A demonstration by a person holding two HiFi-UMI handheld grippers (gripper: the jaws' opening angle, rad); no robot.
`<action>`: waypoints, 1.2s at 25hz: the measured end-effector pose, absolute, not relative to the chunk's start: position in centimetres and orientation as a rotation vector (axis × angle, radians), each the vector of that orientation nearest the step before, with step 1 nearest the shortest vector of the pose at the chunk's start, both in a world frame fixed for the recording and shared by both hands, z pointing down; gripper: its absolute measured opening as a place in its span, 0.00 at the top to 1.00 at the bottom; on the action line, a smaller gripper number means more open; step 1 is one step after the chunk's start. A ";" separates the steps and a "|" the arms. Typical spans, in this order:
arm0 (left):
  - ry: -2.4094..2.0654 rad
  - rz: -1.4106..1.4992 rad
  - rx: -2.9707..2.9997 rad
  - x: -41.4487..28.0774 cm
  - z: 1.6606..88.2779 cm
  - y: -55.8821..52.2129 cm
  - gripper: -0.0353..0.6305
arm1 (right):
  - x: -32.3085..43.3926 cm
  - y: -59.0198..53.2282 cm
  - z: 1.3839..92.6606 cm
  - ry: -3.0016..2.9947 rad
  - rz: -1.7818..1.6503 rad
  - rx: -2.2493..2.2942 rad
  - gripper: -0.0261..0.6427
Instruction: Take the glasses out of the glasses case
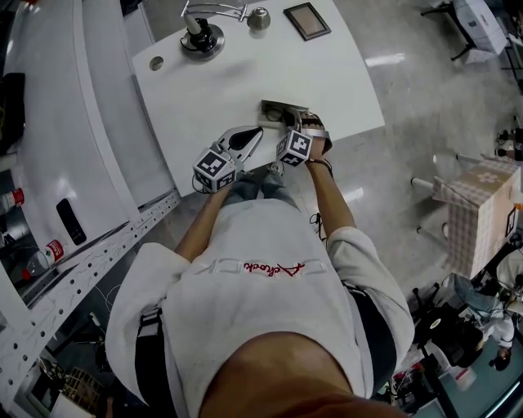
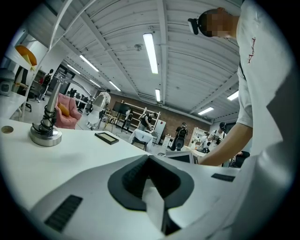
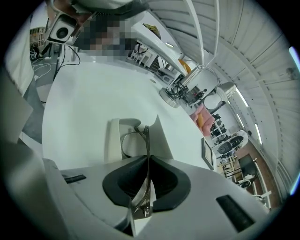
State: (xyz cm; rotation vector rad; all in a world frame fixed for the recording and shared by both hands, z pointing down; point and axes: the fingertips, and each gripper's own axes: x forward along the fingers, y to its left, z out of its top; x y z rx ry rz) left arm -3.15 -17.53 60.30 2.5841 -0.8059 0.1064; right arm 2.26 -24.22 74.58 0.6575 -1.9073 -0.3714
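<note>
Glasses (image 3: pixel 146 138) with a thin dark metal frame sit edge-on in the right tool (image 3: pixel 148 164), whose dark pads are clenched on the frame. The round lens rim reaches out toward 12 o'clock, over the open glasses case (image 3: pixel 113 143). The case lies on the white table (image 1: pixel 343 73) near its front edge, and in the head view the right tool is just at its 5 o'clock. The left tool (image 2: pixel 150 161) waits at about 8 o'clock of the case with its jaws pressed together on nothing and takes no part in the grip. A metal stand (image 1: pixel 202 39) is at 11 o'clock of the case and a dark framed panel (image 1: pixel 307 20) at 12 o'clock, both well apart from it. The glasses are probably very light, so the lift itself should need little force. The wire frame looks stiff but easy to bend, and smooth enough to pivot or slip in a narrow pinch. The lenses would scratch or smear, so the hold belongs on the frame, ideally near the hinge or bridge. A slow lift straight clear of the case walls seems safest.
</note>
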 end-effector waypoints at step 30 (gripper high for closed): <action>-0.796 0.063 2.685 -0.9 56.6 -18.8 0.96 | 4.6 -25.1 60.1 -2.530 0.219 1.298 0.93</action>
